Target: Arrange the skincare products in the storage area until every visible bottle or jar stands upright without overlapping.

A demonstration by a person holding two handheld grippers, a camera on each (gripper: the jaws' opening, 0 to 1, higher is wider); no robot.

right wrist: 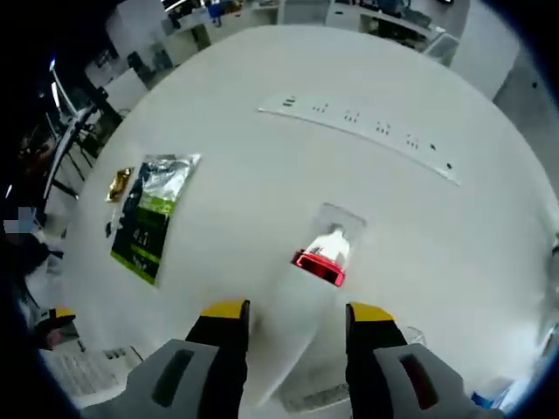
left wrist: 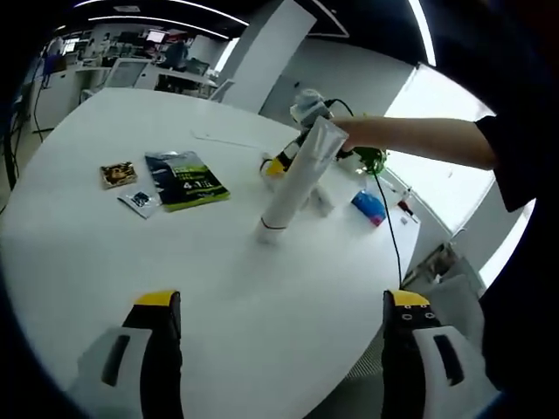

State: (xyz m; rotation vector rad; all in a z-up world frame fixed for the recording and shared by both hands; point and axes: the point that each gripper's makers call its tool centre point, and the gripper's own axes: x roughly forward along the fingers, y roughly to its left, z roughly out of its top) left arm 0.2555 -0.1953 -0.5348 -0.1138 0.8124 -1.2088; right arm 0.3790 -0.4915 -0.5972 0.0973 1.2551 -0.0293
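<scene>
Scene: round white table [left wrist: 105, 253] in an office, seen from both gripper views.
Tube: tall white squeeze tube [left wrist: 297, 179] near frame centre in the left gripper view, standing cap-down and leaning; in the right gripper view its body runs up from between the jaws to a red-banded cap [right wrist: 320, 264].
Right gripper [left wrist: 306, 109]: clamped on the tube's upper, crimped end, jaws pressed against its sides.
Left gripper [left wrist: 279, 310]: jaws wide apart at lower frame, holding nothing, well apart from the tube.
Handling: likely light, soft-walled and smooth, so it may buckle or slip; gripping nearer the stiffer cap shoulder seems safer.
Other items: green packet [left wrist: 185, 180], small sachets [left wrist: 118, 174], blue object [left wrist: 369, 206] at right.
</scene>
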